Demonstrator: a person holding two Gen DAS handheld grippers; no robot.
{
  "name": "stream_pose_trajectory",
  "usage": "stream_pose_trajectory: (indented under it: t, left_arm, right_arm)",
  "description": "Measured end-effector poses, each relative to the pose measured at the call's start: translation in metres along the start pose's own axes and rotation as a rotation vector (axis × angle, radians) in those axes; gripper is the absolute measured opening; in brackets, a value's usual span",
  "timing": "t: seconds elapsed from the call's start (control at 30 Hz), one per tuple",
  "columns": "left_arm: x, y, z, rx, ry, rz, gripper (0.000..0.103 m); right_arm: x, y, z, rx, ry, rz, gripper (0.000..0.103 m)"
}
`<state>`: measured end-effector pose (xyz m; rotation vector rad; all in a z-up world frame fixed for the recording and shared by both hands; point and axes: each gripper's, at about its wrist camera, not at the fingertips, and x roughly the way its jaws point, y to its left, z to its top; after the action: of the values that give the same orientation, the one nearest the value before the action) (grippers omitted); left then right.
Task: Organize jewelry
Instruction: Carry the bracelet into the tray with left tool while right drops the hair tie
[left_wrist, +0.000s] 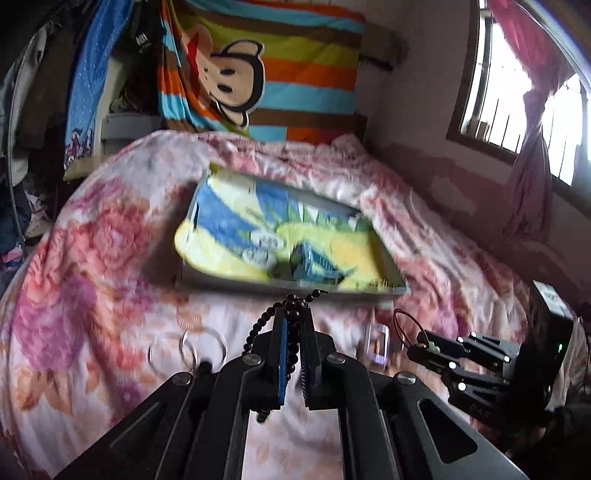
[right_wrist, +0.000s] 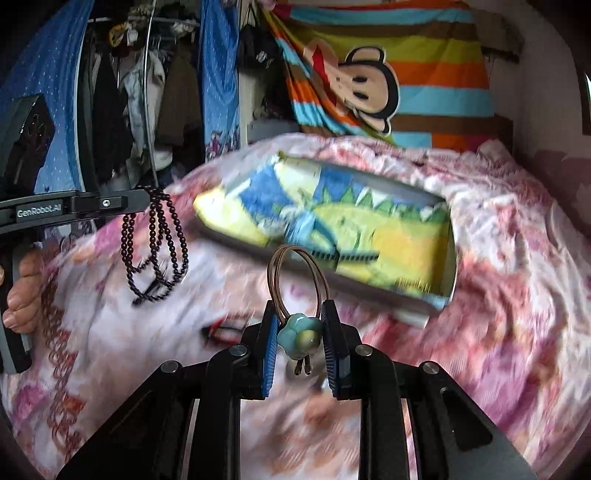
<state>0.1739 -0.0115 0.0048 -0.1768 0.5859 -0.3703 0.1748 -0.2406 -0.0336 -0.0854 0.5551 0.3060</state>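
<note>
Clearly the job is in its middle, as far as I can judge. The left gripper (left_wrist: 293, 314), at the bottom centre of its own view, has its fingers clamped on a dark bead necklace (right_wrist: 157, 243), which in the right view hangs in loops at the left of the frame, clear of the floral quilt (left_wrist: 92, 258). The right gripper (right_wrist: 300, 325), at the bottom centre of its view, has its fingers closed around a brown cord bracelet (right_wrist: 297, 280) with a turquoise flower bead (right_wrist: 300, 336) sitting between the pads. Both pieces are lifted but neither is in the tray (left_wrist: 295, 287), which lies in the middle of both views, lined with a yellow and blue cloth (left_wrist: 258, 229). No jewelry is visible in the tray, though blur hides detail.

Still loose on the quilt, in the lower part of the left view, are clear bangles (left_wrist: 188, 349) and a small clear box (left_wrist: 376, 343); a reddish item lies in the lower left centre of the right view, too blurred to name.

The only readable writing is "GenRobot.AI" on the left gripper's side, at the left edge of the right view.
</note>
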Motion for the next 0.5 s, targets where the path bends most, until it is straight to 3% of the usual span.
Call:
stream_pose_trajectory:
  t: [0.23, 0.5]
  left_arm:
    - [0.007, 0.004, 0.038, -0.041, -0.111, 0.012, 0.006]
    - [0.055, 0.014, 0.066, -0.074, -0.134, 0.05, 0.006]
  right_arm:
    - [0.023, -0.03, 0.021, 0.098, -0.016, -0.004, 0.02]
    - [0.058, -0.053, 0.032, 0.171, -0.001, -0.006, 0.02]
